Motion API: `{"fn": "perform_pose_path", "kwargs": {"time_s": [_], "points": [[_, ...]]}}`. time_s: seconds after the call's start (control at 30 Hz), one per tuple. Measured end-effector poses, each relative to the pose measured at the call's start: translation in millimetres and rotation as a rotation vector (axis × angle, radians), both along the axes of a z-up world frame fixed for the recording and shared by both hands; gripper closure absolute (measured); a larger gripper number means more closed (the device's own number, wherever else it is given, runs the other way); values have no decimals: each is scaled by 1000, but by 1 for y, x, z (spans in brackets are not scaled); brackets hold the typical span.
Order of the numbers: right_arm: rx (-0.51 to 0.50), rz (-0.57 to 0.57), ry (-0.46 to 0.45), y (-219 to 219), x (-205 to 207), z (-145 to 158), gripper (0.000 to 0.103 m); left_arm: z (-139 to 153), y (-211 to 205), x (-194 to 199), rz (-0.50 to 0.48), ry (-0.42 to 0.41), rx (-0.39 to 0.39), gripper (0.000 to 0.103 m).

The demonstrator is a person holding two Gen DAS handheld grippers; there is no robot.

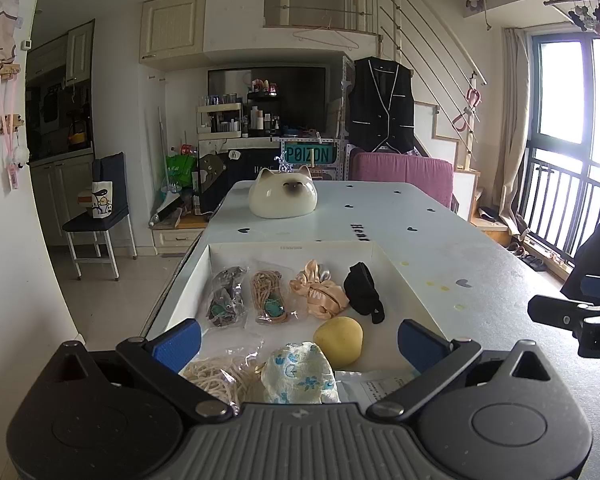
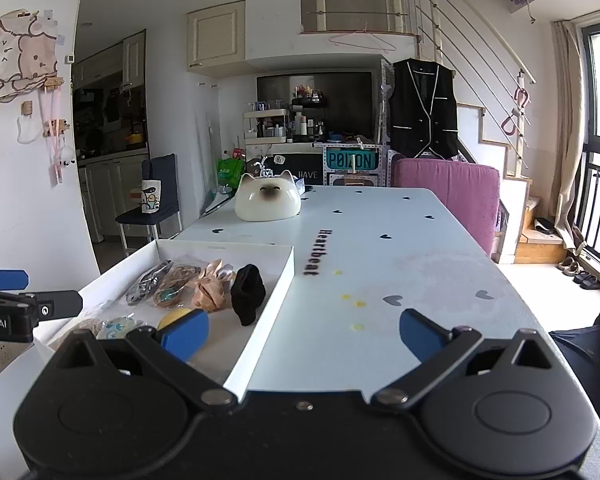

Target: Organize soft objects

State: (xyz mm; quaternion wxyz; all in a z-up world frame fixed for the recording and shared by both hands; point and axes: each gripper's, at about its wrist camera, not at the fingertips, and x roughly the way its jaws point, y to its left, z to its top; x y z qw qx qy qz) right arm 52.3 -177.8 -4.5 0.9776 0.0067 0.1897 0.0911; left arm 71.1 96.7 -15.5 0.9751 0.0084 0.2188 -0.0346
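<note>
A shallow white box [image 1: 396, 268] [image 2: 278, 280] on the table holds the soft things. Along its far side lie two bagged cord bundles [image 1: 226, 296] [image 1: 269, 294], a peach scrunchie [image 1: 320, 294] [image 2: 210, 288] and a black fabric band [image 1: 364, 292] [image 2: 247, 294]. Nearer are a yellow sponge [image 1: 339, 338] [image 2: 174, 315], a blue-patterned white cloth [image 1: 298, 374] and a bag of pale cord [image 1: 216, 378]. My left gripper [image 1: 299, 340] hovers open over the box's near part, holding nothing. My right gripper [image 2: 303, 334] is open above the box's right wall and the bare table.
A white cat-face ornament [image 1: 283, 196] [image 2: 267, 199] sits at the table's far end. The pale table [image 1: 480, 264] [image 2: 400, 248] with small heart marks stretches right of the box. A pink-backed chair [image 2: 452, 192] stands behind it. The right gripper's body [image 1: 572, 314] shows in the left view.
</note>
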Motion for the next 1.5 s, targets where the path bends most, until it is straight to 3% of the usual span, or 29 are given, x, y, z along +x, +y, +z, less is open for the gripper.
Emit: {"fn": "perform_pose_path", "kwargs": {"time_s": [1.5], "points": [[1,0,-5,-1,-3,1,0,0,-3,-5,-7,-2,1,0]]}}
